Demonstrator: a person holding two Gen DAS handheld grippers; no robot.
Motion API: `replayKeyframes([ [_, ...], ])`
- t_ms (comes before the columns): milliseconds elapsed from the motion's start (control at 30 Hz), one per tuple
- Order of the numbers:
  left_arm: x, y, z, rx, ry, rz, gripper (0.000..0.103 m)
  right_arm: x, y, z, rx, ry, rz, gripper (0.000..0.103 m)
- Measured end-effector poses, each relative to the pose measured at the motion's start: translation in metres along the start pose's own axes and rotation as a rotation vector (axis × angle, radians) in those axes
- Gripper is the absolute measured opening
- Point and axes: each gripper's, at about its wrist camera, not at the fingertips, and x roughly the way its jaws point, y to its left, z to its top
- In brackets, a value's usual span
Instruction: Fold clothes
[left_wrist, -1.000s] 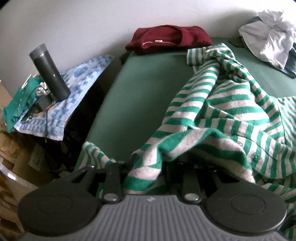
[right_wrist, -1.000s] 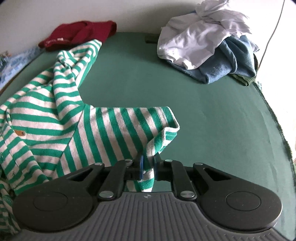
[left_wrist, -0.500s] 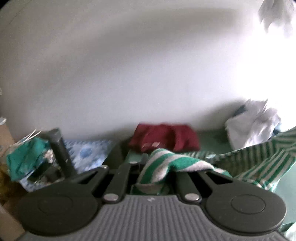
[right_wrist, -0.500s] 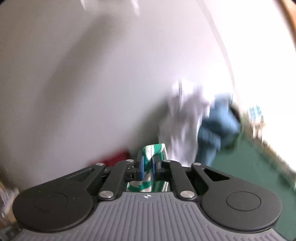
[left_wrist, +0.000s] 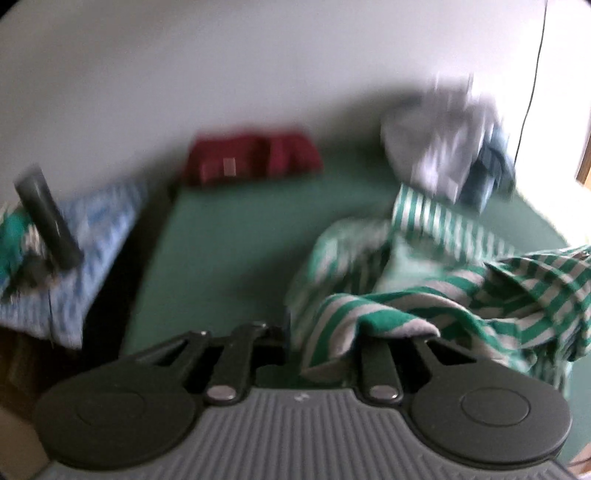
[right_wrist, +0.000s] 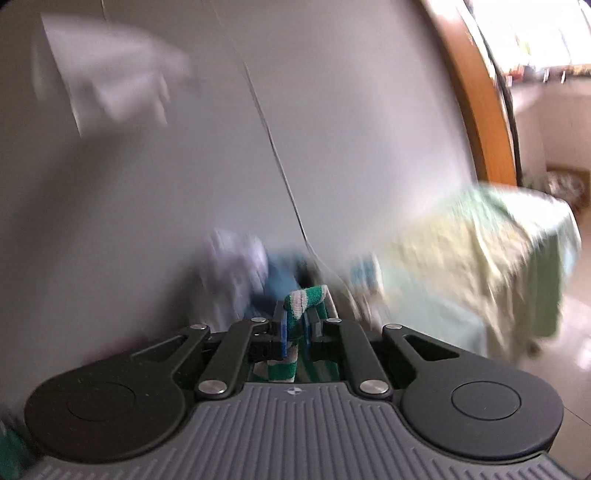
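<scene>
Both tongs, left & right, pinching striped shirt edges.
Soft, light, floppy fabric sagging btwn grips; hems/corners holding best.

We face a plain white wall, an orange wooden door frame, and a pale glossy floor catching daylight.

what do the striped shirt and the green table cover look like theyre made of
Striped shirt: looks like a soft knit, probably cotton jersey, matte; it drapes in loose folds and the edge by the left gripper rolls thick. Green table cover: seems a matte woven or felt-like cloth, flat with no shine. Motion blur hides any weave, so both are guesses.
</scene>
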Motion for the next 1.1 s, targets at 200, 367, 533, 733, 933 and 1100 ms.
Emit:
replayKeyframes([
  [200, 0.007, 0.009, -0.017, -0.037, 0.045, 0.015, 0.023, 0.033, -0.011, -0.065, -0.082, 0.221, -0.132, 0.008],
  [367, -0.02, 0.016, 0.002, -0.066, -0.067, 0.028, 0.029, 0.054, -0.023, -0.085, -0.089, 0.307, -0.194, 0.009],
  [533, -0.037, 0.021, 0.027, -0.053, -0.165, 0.092, 0.07, 0.061, -0.03, -0.084, -0.014, 0.293, -0.19, 0.009],
  [733, -0.024, 0.011, 0.011, -0.001, -0.077, 0.116, 0.076, 0.079, -0.025, -0.1, -0.012, 0.389, -0.095, 0.051],
  [933, 0.0, 0.014, -0.025, -0.096, 0.072, 0.044, 0.079, 0.092, -0.008, -0.135, -0.179, 0.595, -0.056, 0.062],
  [1100, 0.02, 0.021, -0.023, -0.182, 0.124, 0.064, 0.033, 0.106, -0.013, -0.142, -0.033, 0.59, -0.053, 0.069],
])
